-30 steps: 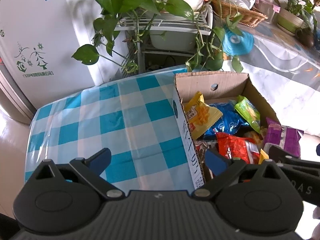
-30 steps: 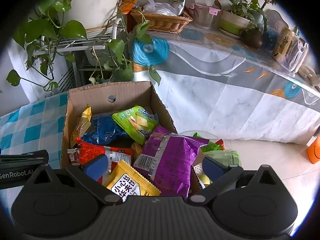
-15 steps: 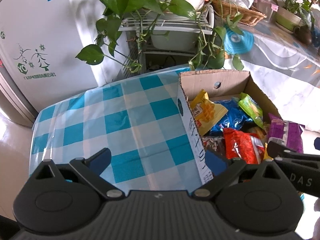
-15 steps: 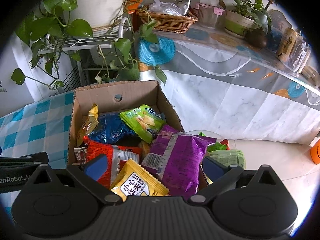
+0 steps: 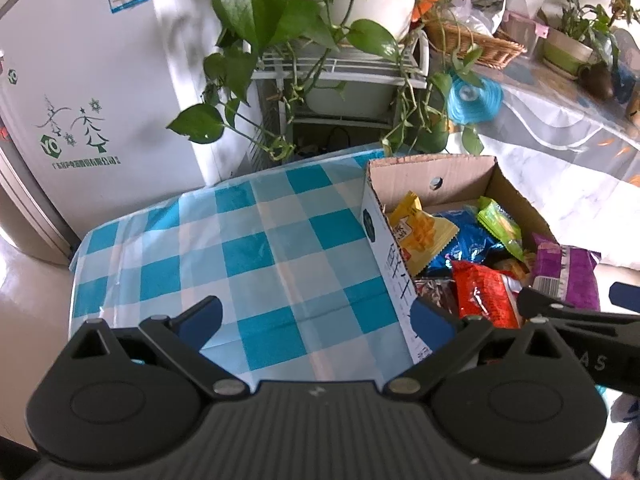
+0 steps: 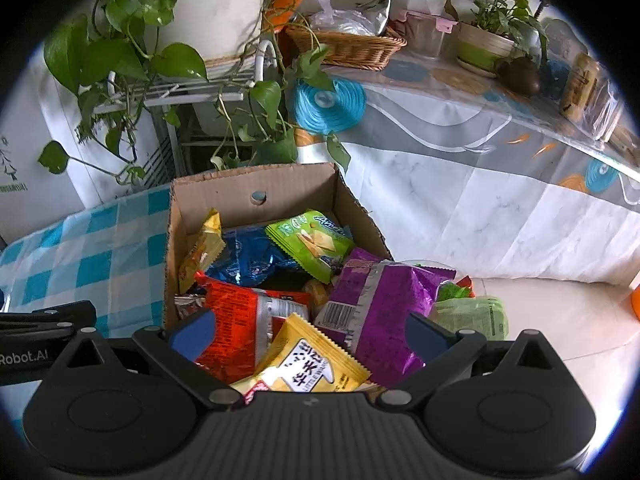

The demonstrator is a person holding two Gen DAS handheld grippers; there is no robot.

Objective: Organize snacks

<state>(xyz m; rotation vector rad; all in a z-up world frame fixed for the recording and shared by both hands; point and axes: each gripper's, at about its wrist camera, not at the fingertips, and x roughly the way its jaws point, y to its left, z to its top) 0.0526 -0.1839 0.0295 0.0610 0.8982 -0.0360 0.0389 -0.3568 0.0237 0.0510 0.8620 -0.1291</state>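
While both hand-held grippers were held with jaws spread wide and nothing between them, the open brown cardboard box [image 6: 256,188] of snacks was seen at the centre of the right wrist view and at centre right of the left wrist view. The left gripper [image 5: 316,316] was framed over the blue-and-white checked tablecloth [image 5: 256,256], its right finger just beside the box's white printed side wall. The right gripper [image 6: 306,334] was framed over the near end of the box, above a yellow snack packet with black characters [image 6: 312,364]. To that packet's left a red foil packet [image 6: 236,320] was seen, and to its right a purple crisp bag [image 6: 384,304] lying over the box's right rim. Toward the far wall a light green packet [image 6: 312,240], a blue foil bag [image 6: 248,256] and a yellow-orange packet [image 6: 202,248] were seen. A trailing green pothos plant [image 5: 256,12] filled the upper centre of the left wrist view.
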